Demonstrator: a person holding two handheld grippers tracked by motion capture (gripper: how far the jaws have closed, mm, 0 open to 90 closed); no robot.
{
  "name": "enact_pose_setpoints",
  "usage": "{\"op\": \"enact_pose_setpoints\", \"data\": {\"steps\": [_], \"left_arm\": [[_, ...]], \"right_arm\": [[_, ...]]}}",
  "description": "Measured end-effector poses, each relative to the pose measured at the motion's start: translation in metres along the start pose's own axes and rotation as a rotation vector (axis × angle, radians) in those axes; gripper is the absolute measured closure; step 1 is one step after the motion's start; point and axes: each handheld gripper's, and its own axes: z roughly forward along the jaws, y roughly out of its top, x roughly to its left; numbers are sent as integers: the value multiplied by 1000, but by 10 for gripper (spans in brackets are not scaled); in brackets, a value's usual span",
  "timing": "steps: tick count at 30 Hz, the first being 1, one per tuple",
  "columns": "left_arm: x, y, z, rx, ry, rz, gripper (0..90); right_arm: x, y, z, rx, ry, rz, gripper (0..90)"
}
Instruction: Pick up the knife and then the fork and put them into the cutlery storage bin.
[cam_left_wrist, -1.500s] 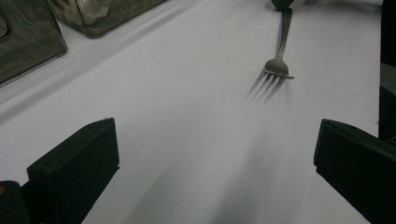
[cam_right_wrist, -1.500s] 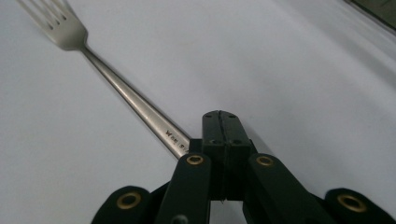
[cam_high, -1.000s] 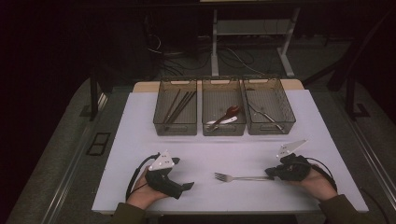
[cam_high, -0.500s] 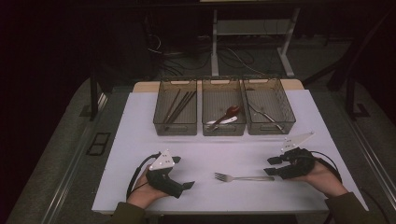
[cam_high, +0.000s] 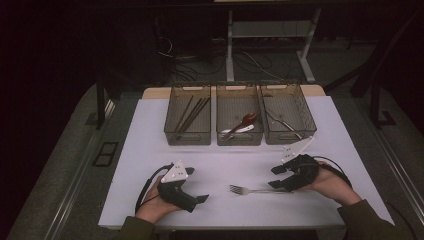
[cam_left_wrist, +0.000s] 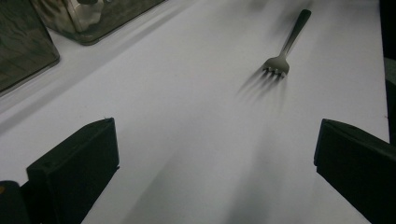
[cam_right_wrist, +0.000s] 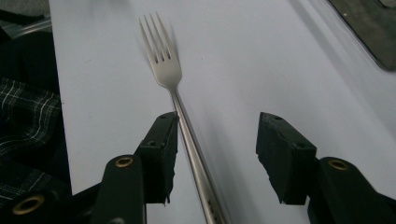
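The right tool (cam_high: 278, 179) stands half apart over the handle of the fork (cam_high: 250, 190), its jaws having just been opening; the handle lies between them, beside one jaw, unclamped. The left tool (cam_high: 200, 198) rests wide apart on the white counter (cam_high: 150, 150), well clear. The fork lies flat in front of three bins (cam_high: 240, 137). Judged step: regrasping. Next move calls for closing squarely on the handle.

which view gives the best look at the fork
The right gripper view: the fork lies close and sharp, tines and handle clear. The left gripper view shows it farther off and dimmer. The high view shows it small on the table.
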Motion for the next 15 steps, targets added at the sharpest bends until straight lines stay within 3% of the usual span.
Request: {"op": "enact_pose_setpoints", "data": {"steps": [8, 15], "left_arm": [[0, 1, 0, -4, 11, 17, 0], [-1, 1, 0, 0, 5, 11, 0]], "right_arm": [[7, 16, 17, 82, 36, -78, 494], [12, 26, 25, 174, 38, -165, 530]]}}
